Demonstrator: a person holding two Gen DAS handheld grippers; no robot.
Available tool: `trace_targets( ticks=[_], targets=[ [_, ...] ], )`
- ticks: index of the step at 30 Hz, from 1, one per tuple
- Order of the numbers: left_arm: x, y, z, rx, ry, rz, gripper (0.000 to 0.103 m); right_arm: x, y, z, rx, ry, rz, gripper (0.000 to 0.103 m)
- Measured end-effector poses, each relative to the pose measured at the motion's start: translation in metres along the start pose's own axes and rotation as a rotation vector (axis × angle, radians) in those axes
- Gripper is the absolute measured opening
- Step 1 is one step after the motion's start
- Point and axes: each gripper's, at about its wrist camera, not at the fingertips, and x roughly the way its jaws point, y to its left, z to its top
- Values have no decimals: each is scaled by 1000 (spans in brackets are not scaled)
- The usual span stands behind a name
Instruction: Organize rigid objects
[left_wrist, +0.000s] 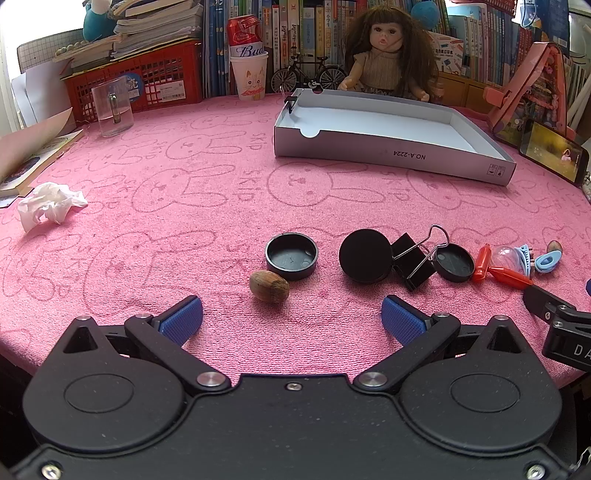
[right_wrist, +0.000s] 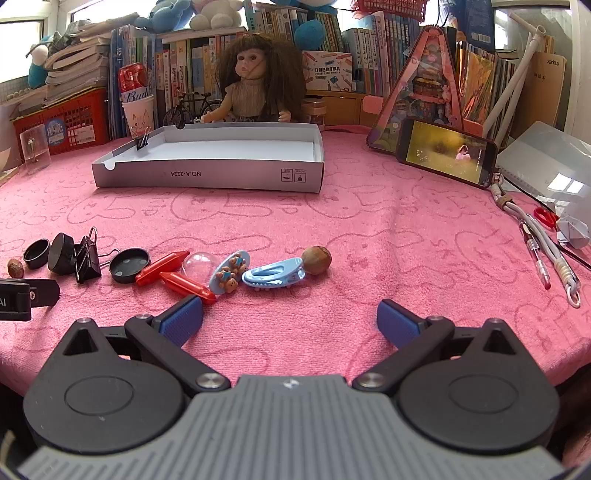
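Left gripper (left_wrist: 291, 314) low over the pink counter (left_wrist: 184, 206), blue fingers (left_wrist: 183, 319) spread wide, nothing between them; just ahead of the gap lies a brown nut (left_wrist: 269, 286). Right gripper (right_wrist: 290, 317) the same story: fingers (right_wrist: 399, 323) wide apart and empty, hovering over bare cloth.

Count them off along the row. Two nuts: that first one touching an upturned black cap (left_wrist: 291, 255), the second nut (right_wrist: 316, 260) at the far right end of the line. Three black round caps in all: the hollow one facing up, a second cap (left_wrist: 365, 255) tilted on edge against a black binder clip (left_wrist: 413, 260), a shallow third cap (left_wrist: 455, 263) resting by the clip's wire handles. Then two red crayon-like pieces (right_wrist: 173, 275), crossing each other, a clear plastic dome (right_wrist: 196, 264), a pale blue oval clip with little bears (right_wrist: 229, 273), and a light blue hair claw (right_wrist: 274, 275) touching the second nut.

Everything small, hard, scattered in one loose line near the counter's front edge.

Further back, a shallow grey cardboard box (right_wrist: 207, 173), open top; one small black binder clip (right_wrist: 142, 142) is pinched on its left wall, and the white floor shows bare. Left of it a clear glass (left_wrist: 112, 107) holding a slim metal piece. Behind, a doll (right_wrist: 255, 88), a phone (right_wrist: 447, 151) propped up, and a crumpled tissue (left_wrist: 48, 205) off to the left
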Motion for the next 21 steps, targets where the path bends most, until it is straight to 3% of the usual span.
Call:
trace_targets(
  ticks=[14,21],
  targets=[
    [-2,1,4,-12,1,-1,103,1,3,-1,8,-9,-1,103],
    [-6,12,7,-67,-15,-35,88,-6,18,-5,0,-65,65,103]
  ],
)
